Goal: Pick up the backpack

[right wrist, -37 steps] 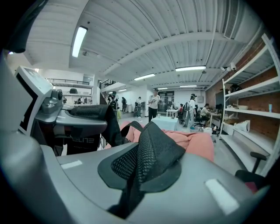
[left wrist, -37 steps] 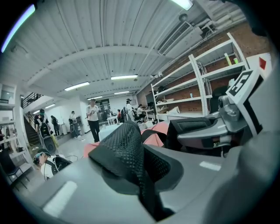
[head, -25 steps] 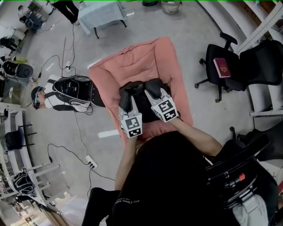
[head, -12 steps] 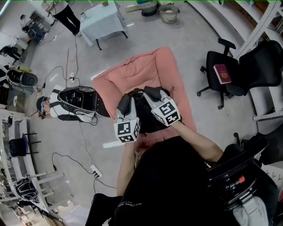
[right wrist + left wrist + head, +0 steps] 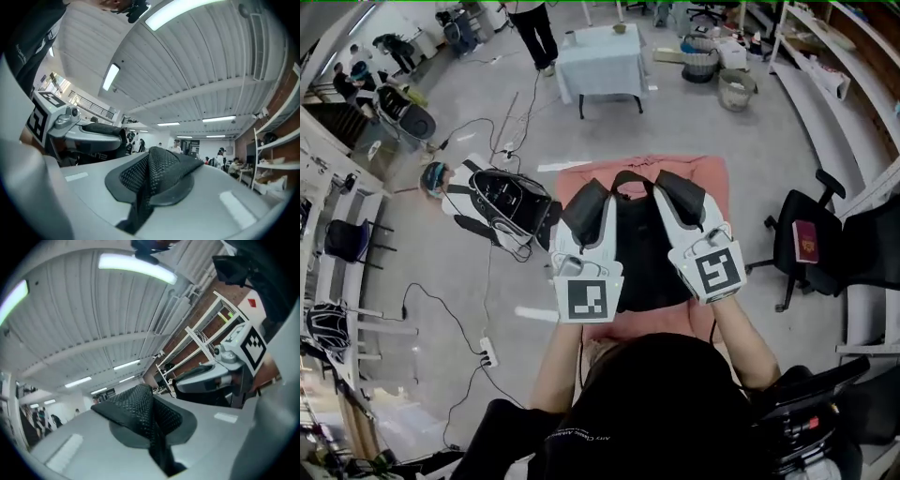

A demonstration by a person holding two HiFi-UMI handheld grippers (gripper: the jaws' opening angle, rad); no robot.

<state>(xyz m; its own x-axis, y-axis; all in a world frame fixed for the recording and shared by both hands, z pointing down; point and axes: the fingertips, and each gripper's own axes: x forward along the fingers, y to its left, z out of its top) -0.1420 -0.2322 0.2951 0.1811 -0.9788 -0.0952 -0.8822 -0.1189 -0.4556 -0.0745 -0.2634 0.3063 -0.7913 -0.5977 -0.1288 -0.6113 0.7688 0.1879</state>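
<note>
Since the backpack (image 5: 628,253) hangs by its two shoulder straps right in front of the person, I'd say the grab is done and we're in the lift part. It sits over the pink cushion (image 5: 712,173) on the floor, between the two hands. From straight above I can't tell if its bottom is fully clear of the cushion.

Left hand-held gripper (image 5: 587,195) is clamped down on the left strap (image 5: 140,413). In the left gripper view, the black mesh is folded and pinched right in the seam between the jaws. Right hand-held gripper (image 5: 677,187) has the right strap (image 5: 154,180) the same way, bunched up between its jaws, and those jaws have just been tightening on it. Both grips look solid to me, with a good chunk of padding caught, not just an edge.

Next move, I reckon: keep both squeezes firm, keep the hands level with each other so the bag doesn't swing or tip, and bring it up until it's plainly free of the cushion.

Off to the left, a second bag (image 5: 502,202) lies on the floor among cables, well apart. At the right there's a chair (image 5: 797,211) with a red book (image 5: 806,241) on it.
</note>
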